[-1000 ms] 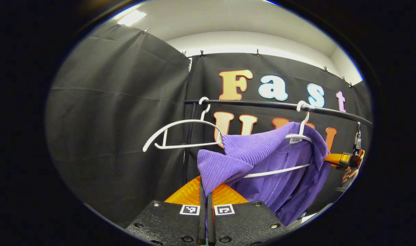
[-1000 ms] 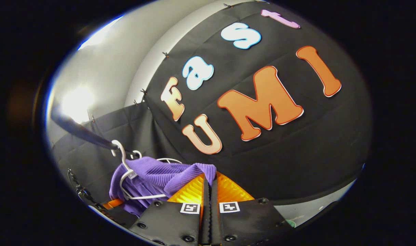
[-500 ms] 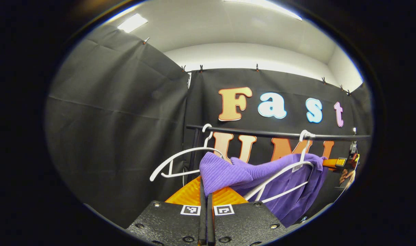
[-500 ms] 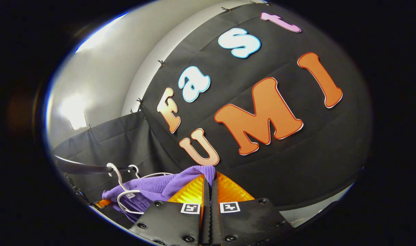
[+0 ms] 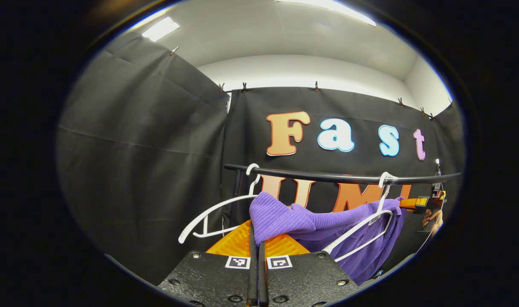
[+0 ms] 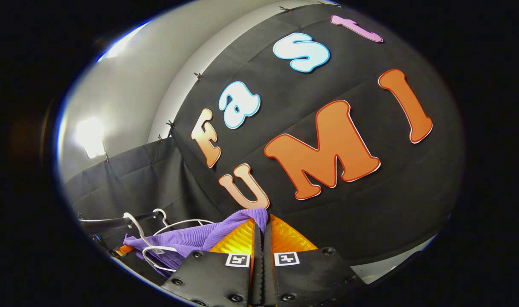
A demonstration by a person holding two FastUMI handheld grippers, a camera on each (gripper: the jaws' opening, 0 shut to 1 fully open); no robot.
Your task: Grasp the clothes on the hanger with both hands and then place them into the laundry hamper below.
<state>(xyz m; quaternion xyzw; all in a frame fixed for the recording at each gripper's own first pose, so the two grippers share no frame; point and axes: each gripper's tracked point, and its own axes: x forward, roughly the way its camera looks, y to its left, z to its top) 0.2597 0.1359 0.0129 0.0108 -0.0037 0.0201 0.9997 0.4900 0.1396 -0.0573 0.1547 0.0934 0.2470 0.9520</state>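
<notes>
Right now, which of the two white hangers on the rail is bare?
The left hanger, nearest the rail's post, is bare; the right hanger is tangled with the purple garment.

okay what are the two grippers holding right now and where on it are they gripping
Both hold the purple garment. The left gripper pinches a bunched corner at one end; the right gripper pinches the fabric edge at its other end, while the white hanger stays inside it.

Your left gripper [image 5: 255, 238] has its jaws pressed together, pinching a fold of the purple garment [image 5: 280, 215] between both fingers. Your right gripper [image 6: 261, 232] is likewise clamped tight on the garment's other end. In the left gripper view, your hand [image 5: 432, 218] shows at the far right.
</notes>
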